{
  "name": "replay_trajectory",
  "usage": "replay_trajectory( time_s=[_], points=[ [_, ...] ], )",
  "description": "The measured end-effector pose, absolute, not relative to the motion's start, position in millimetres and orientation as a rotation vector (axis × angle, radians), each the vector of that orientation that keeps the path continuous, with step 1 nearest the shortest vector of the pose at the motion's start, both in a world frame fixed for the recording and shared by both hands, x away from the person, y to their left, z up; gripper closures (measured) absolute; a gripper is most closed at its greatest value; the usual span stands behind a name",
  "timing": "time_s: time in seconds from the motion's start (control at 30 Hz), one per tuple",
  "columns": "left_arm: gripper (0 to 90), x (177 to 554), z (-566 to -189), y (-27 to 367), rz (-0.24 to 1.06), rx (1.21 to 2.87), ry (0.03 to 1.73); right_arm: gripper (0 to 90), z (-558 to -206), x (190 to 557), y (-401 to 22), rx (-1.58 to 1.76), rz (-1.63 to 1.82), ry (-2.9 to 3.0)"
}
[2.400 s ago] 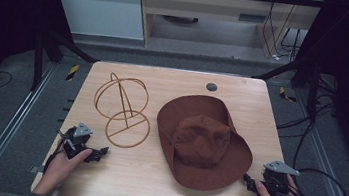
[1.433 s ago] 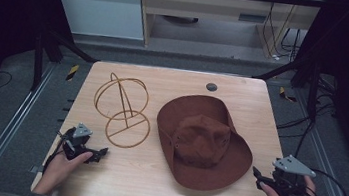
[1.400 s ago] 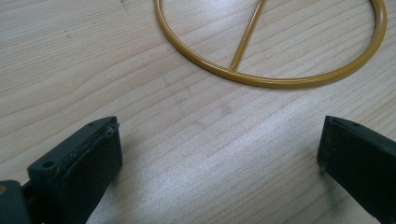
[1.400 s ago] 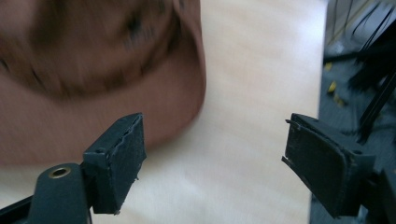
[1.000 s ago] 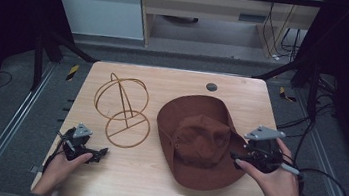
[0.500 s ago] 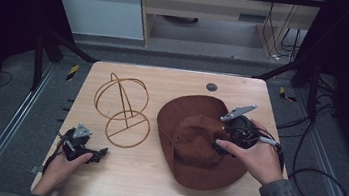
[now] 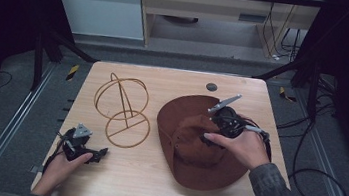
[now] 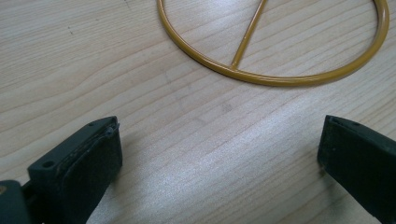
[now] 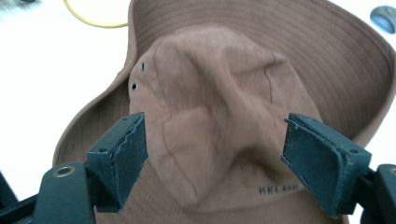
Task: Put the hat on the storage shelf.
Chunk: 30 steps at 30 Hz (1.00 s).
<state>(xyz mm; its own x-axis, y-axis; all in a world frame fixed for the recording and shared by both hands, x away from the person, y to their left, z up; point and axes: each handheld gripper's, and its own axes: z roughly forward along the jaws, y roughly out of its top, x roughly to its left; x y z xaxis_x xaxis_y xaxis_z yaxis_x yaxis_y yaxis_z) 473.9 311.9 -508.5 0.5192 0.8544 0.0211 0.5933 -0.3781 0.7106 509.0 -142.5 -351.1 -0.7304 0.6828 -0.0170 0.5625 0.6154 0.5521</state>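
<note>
Far left, near the front edge of the table (image 7: 151, 186): left gripper (image 7: 99, 153) in a hand (image 7: 66, 163), low on the wood, pointing toward the right. Jaws spread wide in the left gripper view, with bare wood between them and nothing pinched. Just past those jaws: the round bottom ring (image 8: 280, 77) of a thin gold wire stand (image 7: 123, 112), near but not touched. Standing upright on the left half of the table, with a tall hoop over the flat ring. Next, on the right half of the table: big brown hat (image 7: 194, 163), lying flat with the brim down and the soft, dented top facing up, close beside the stand but apart from it. Over the top of the hat: right gripper (image 7: 211, 129) in the other hand (image 7: 237, 146), reaching in from the right side. Jaws just drawn in a little, yet wide apart, one on each side of the hat's top (image 9: 210, 93) in the right gripper view. Not squeezing the cloth; hard to tell whether touching it at all. Behind the hat, near the far edge: small dark round spot (image 7: 211, 87) in the wood.
</note>
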Motion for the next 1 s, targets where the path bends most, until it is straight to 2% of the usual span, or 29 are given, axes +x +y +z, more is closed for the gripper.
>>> replay_trajectory(
  time_s=[0.27,0.53,0.8,1.0],
  points=[
    [0.0,474,-508,312,0.516,2.109,1.173,21.0,-368,531,-123,0.979,0.700,2.662],
    [0.0,474,-508,312,0.516,2.108,1.173,21.9,-378,540,-124,1.019,0.719,2.672],
    [0.0,474,-509,312,0.516,2.107,1.174,29.4,-388,540,-126,1.014,0.676,2.689],
    [0.0,474,-508,312,0.516,2.108,1.173,38.6,-392,541,-130,1.032,0.664,2.705]
  ],
)
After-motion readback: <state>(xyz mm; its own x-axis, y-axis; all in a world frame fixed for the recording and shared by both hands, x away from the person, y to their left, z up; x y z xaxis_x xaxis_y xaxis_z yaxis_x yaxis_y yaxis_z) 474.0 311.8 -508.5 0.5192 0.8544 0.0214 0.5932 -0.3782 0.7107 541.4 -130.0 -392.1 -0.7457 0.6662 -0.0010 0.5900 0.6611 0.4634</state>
